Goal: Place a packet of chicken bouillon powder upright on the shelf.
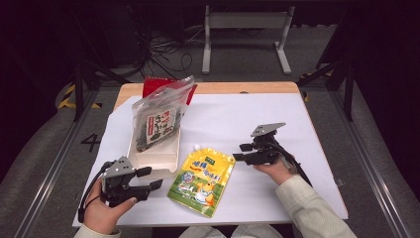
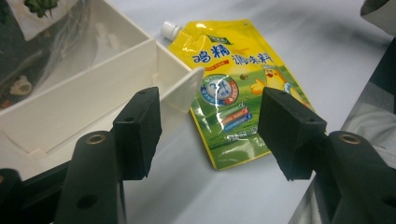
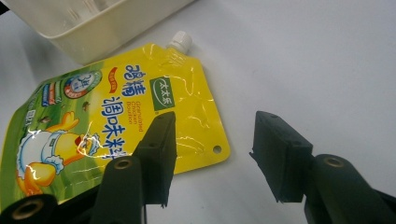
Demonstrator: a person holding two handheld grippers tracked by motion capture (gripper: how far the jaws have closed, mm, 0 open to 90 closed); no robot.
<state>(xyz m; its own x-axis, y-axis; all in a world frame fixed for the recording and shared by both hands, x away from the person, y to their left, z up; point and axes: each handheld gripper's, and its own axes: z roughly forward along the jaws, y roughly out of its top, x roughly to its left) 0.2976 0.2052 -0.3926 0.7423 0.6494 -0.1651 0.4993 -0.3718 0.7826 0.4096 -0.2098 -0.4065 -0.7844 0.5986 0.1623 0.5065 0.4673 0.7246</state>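
The desk [image 1: 292,89] has a wooden top, and a white sheet [image 1: 257,119] covers most of it, so only a strip of wood shows at the far edge. The floor [image 1: 44,163] around is grey carpet. A metal rail [image 1: 54,163] runs along it on the left, and another rail [image 1: 369,163] on the right. Left of the desk, the number 4 [image 1: 91,142] is marked on the floor, near yellow-black tape [image 1: 67,96]. Behind the desk stands a white metal frame [image 1: 246,34], beside tangled black cables [image 1: 163,49]. The back of the room is very dark.
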